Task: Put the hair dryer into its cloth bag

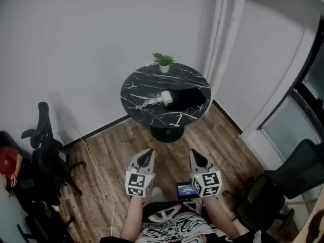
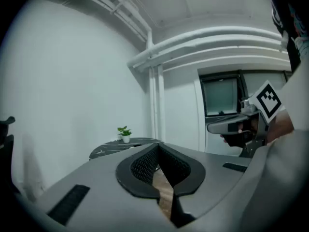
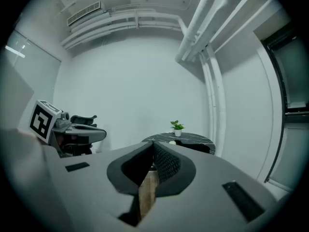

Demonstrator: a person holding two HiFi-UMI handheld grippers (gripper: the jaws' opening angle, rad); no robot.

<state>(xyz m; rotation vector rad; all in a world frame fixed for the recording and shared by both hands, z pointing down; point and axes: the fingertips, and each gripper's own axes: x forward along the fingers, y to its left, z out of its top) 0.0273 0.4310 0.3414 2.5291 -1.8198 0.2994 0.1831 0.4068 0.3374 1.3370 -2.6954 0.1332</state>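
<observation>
Both the left tongs [image 1: 147, 155] and right tongs [image 1: 195, 156] are hanging closed and empty, well short of the desk [image 1: 132, 87] where the dryer [image 1: 165, 98] is lying against its bag [image 1: 188, 98], so the bagging is seemingly all waiting.

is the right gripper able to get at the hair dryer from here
Probably not yet: the right gripper, shut, is a stretch of floor short of the hair dryer on the table.
</observation>
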